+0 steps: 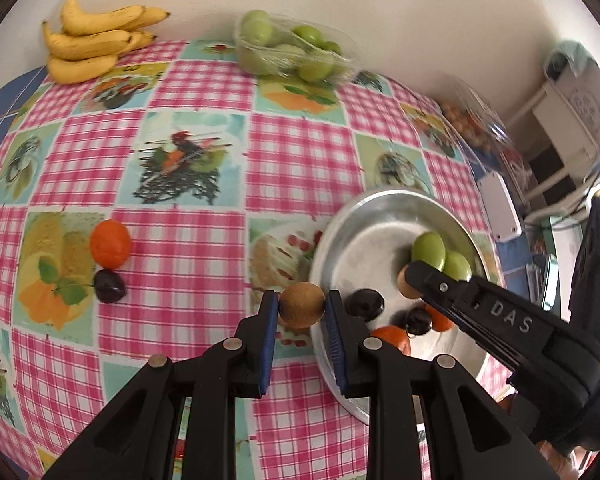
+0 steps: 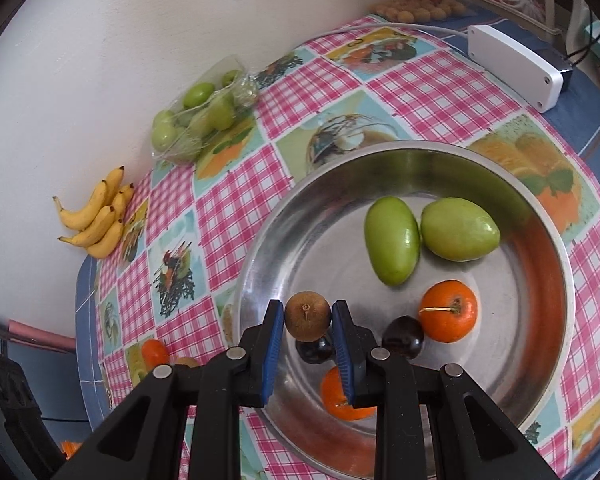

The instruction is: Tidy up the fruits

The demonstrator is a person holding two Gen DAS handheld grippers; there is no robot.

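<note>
My left gripper (image 1: 302, 305) is shut on a brown round fruit (image 1: 302, 307), held just above the left rim of the steel bowl (image 1: 370, 246). My right gripper (image 2: 307, 315) is shut on a second brown fruit (image 2: 308, 318) over the bowl's (image 2: 320, 240) near-left part; it enters the left wrist view (image 1: 409, 280) from the right. Inside the bowl lie two green fruits (image 2: 392, 240) (image 2: 458, 228), two oranges (image 2: 448, 312) (image 2: 346, 402) and two dark plums (image 2: 402, 342) (image 2: 314, 351). An orange (image 1: 110, 244) and a dark plum (image 1: 110, 286) rest on the checked cloth to the left.
Bananas (image 1: 96, 40) and a plastic bag of green fruits (image 1: 292, 48) lie by the wall at the back. A clear box of small round fruits (image 2: 416, 4) and a white plastic box (image 2: 512, 64) sit beyond the bowl. The table edge drops off at the right.
</note>
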